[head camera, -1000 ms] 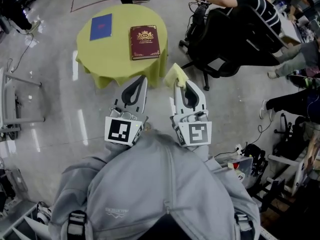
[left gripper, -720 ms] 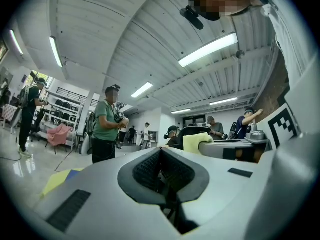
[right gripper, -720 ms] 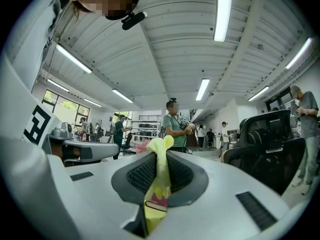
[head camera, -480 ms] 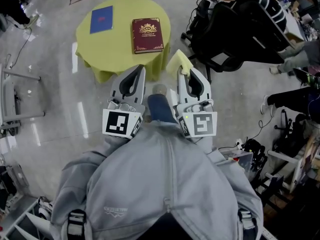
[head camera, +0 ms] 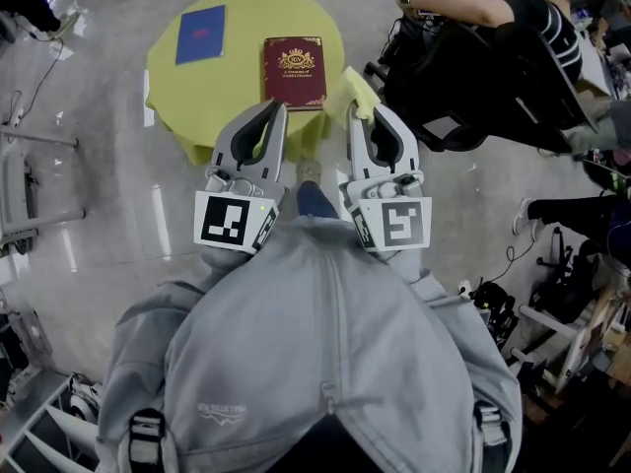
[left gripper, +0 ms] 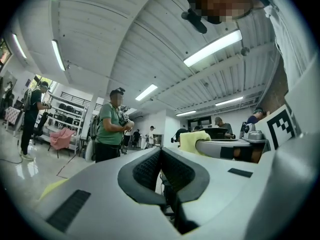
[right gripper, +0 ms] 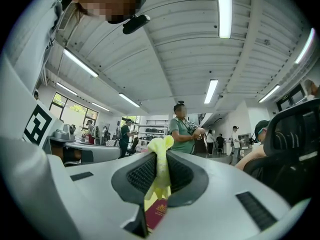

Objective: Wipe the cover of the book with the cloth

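Head view, looking steeply down. The red book (head camera: 294, 71) lies flat and closed on the round yellow-covered surface (head camera: 197, 106), cover up, near the edge closest to the person. Its long axis runs away from the person, roughly parallel to both grippers. A blue book (head camera: 200, 34) lies apart from it, to the left.

The 2 grippers are held side by side in front of the person's chest and point toward the surface. The left gripper (head camera: 276, 108) has its jaws together with nothing between them, as the left gripper view confirms. Its tip appears just short of the red book's near-left corner.

The right gripper (head camera: 355, 111) has its jaws clamped on the yellow cloth (head camera: 357, 91), which sticks out past the tips. In the right gripper view the cloth hangs in a fold through the gap, with the red cover visible below it.

Key relation: the red book lies ahead of the right jaws and slightly to their left, and the cloth appears just beside its near-right corner. How high the cloth is above the surface cannot be told. Judgement: wiping has not begun. The right gripper, being the cloth-bearer, would need to go forward, leftward and down to lay the cloth on the cover.
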The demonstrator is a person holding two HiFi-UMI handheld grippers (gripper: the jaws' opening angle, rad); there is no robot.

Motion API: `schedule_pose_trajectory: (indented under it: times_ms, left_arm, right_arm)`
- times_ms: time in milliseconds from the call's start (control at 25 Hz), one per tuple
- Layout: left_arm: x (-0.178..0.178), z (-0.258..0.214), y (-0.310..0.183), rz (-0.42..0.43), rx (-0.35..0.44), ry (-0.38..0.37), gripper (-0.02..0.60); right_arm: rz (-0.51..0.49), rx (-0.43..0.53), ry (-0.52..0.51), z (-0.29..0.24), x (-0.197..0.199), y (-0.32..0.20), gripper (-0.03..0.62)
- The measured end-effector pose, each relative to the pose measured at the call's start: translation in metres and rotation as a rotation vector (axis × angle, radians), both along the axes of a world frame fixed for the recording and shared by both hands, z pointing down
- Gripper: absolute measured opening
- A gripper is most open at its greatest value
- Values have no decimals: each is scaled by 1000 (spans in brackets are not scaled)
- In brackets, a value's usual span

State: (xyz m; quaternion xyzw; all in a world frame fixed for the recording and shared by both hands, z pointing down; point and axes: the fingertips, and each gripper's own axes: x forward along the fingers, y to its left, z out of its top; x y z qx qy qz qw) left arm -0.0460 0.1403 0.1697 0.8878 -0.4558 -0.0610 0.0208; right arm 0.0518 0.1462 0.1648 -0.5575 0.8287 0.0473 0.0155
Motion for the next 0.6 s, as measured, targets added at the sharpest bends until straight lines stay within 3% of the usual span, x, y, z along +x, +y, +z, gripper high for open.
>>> schedule_pose_trajectory:
  times_ms: [240,600]
  left_arm:
    - [7,8,-79,-52,-38,-12,18]
    - [17,-1,-182,-149,-19,-32,18]
  right_arm:
    - [-60,-20,6,4,8,-85,57]
    - [-162,-37,16,8,15,-189,57]
